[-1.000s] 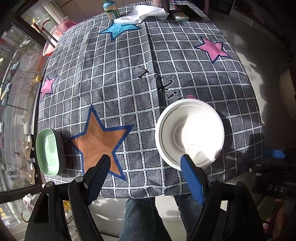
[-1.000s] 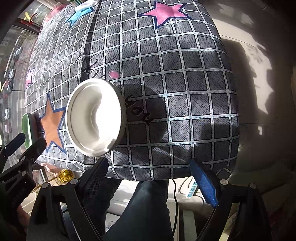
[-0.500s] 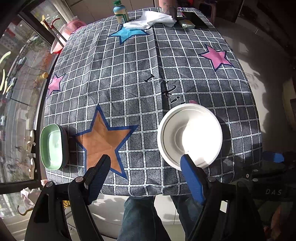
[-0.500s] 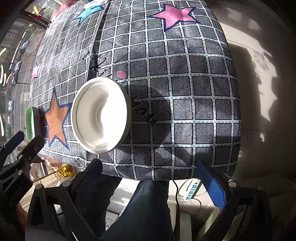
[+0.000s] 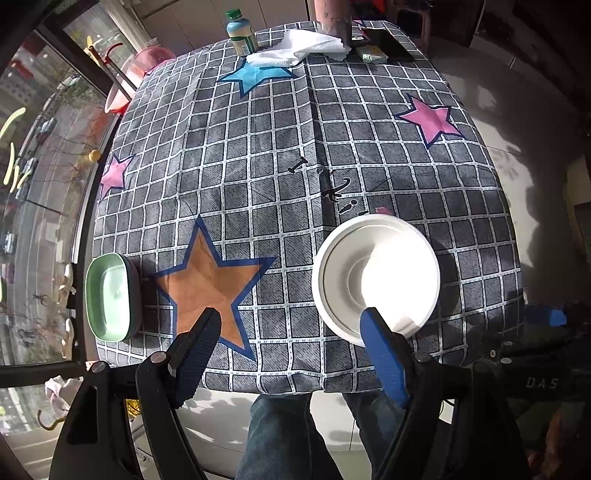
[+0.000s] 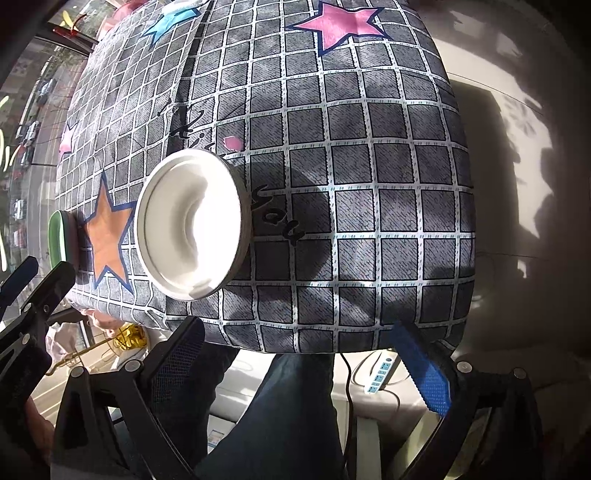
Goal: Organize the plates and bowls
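Observation:
A white bowl [image 5: 376, 277] stands upright near the front edge of the table's grey checked cloth [image 5: 258, 147]. A green oval dish [image 5: 109, 297] sits at the front left corner, beside an orange star. My left gripper [image 5: 290, 347] hangs open above the front edge with nothing between its fingers; its blue finger [image 5: 384, 354] overlaps the bowl's near rim in the picture. In the right wrist view the bowl [image 6: 192, 225] and dish [image 6: 57, 236] lie to the left. My right gripper [image 6: 295, 343] stands wide open and empty over the table's front edge, right of the bowl.
At the far end of the table are a green-capped bottle [image 5: 240, 33], a white cloth [image 5: 299, 50] and a dark flat object [image 5: 391, 44]. A pink basin [image 5: 136, 74] is off the far left edge. A person's jeans [image 5: 295, 435] are below. A power strip [image 6: 378, 373] lies on the floor.
The right gripper's jaws have spread a little wider. The left view has tilted slightly and shows more of the far end of the table. Bowl and dish have not moved.

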